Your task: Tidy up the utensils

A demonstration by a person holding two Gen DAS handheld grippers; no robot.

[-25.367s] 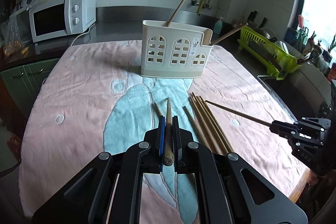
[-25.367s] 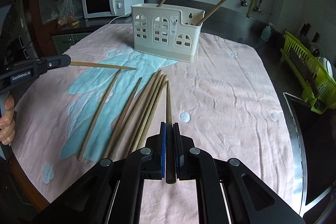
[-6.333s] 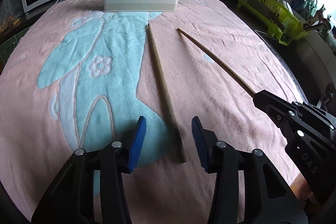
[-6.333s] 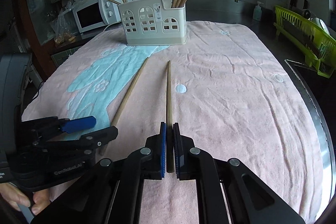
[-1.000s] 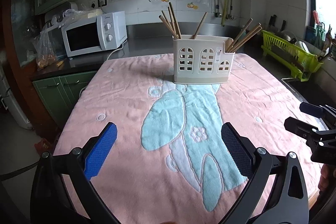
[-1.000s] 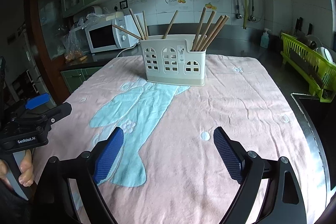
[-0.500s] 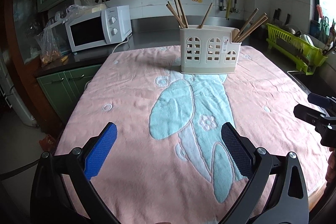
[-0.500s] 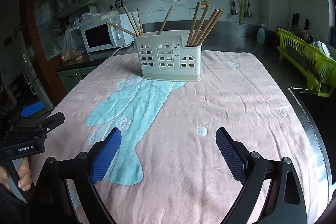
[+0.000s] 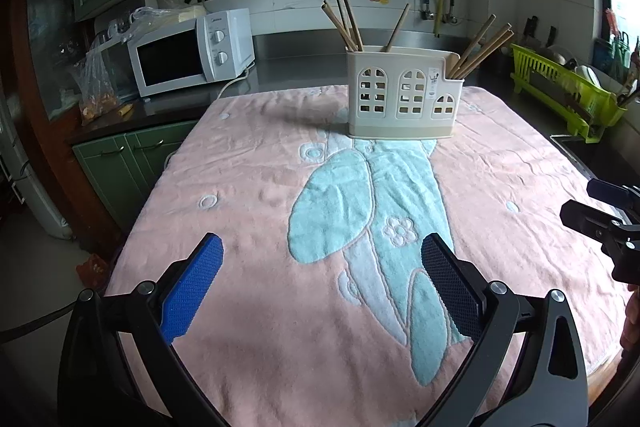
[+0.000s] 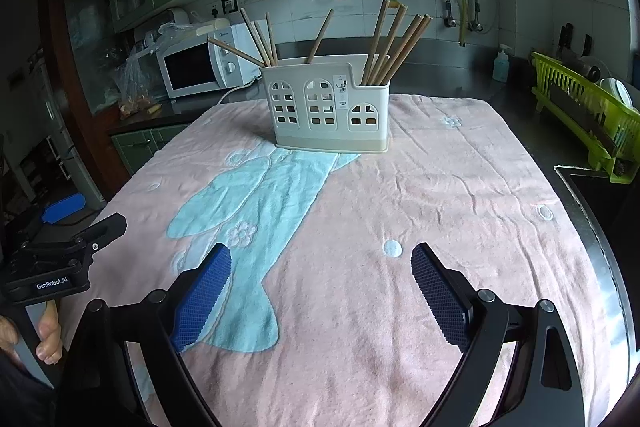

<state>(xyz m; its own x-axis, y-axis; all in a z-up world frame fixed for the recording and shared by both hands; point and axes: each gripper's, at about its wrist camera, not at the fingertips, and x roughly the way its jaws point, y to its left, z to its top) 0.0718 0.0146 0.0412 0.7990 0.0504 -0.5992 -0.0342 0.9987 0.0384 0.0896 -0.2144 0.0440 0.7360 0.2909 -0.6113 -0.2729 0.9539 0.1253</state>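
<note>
The left hand-held gripper (image 9: 320, 267) hangs above the near edge of the bench (image 9: 248, 187), level and pointing toward the far edge, its two fingers spread wide with nothing between the blue pads (image 9: 192, 287). In the right wrist view the same tool shows at the bench's near left corner (image 10: 68, 227), and the fingers of a hand (image 10: 48, 339) wrap its grip below.

The right hand-held gripper (image 10: 320, 271) holds the same posture at the near edge toward the right side, fingers parted wide and empty, blue pads (image 10: 202, 301) facing each other over the cloth. Seen from the left wrist view, it pokes in over the bench's right edge (image 9: 600, 211), raised clear of the surface.

A pink towel (image 10: 460, 207) with a pale blue pattern covers the bench top. The cream utensil holder (image 10: 328, 107) stands upright on the towel near the middle of the far edge, well apart from both tools. Wooden chopsticks (image 10: 394, 43) lean out of it in bunches: a fan of them in its left compartment, one slanting stick in the middle, and a cluster in the lower right compartment. No stick lies loose on the towel.

Beyond the far left corner a white microwave (image 9: 188, 51) sits on a dark counter, and off the right edge a lime-green dish rack (image 10: 584, 115) stands by the sink area.
</note>
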